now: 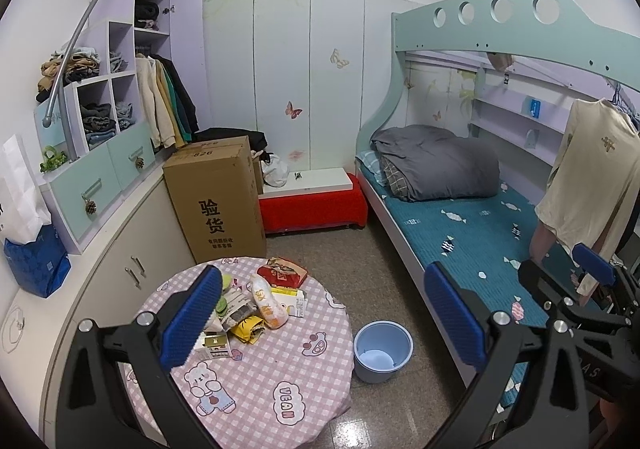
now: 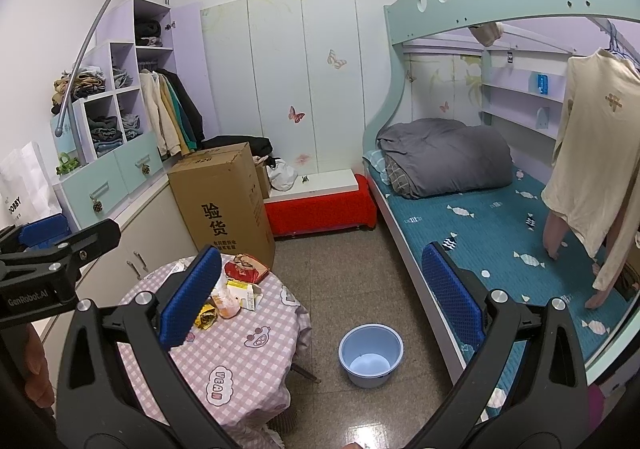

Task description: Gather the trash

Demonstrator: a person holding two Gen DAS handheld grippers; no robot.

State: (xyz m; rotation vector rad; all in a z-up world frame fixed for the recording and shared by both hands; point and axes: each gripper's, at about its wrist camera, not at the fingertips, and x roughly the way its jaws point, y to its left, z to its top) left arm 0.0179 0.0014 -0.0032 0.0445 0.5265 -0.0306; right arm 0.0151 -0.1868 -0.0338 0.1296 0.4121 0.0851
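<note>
Both grippers up and empty, trash pile not yet touched.

Left gripper (image 1: 324, 313) and right gripper (image 2: 320, 297) have fingers spread wide, nothing between them. Trash pile (image 1: 256, 301) sits lower centre of the left wrist frame on the round checked desk (image 1: 280, 381) — red packet (image 1: 282, 272), orange-white pouch (image 1: 269, 303), yellow wrapper (image 1: 250, 329), small carton (image 1: 216, 345). All likely light, crinkly, slippery film; pinch a bunched edge or seam, take the carton across its narrow sides. Blue bucket (image 1: 383, 351) stands on the floor just beside the desk, looks empty — probable drop point. Cardboard box (image 1: 218, 197) behind the desk and the bed (image 1: 460, 241) at right tighten the space; approach from above looks clear.
</note>
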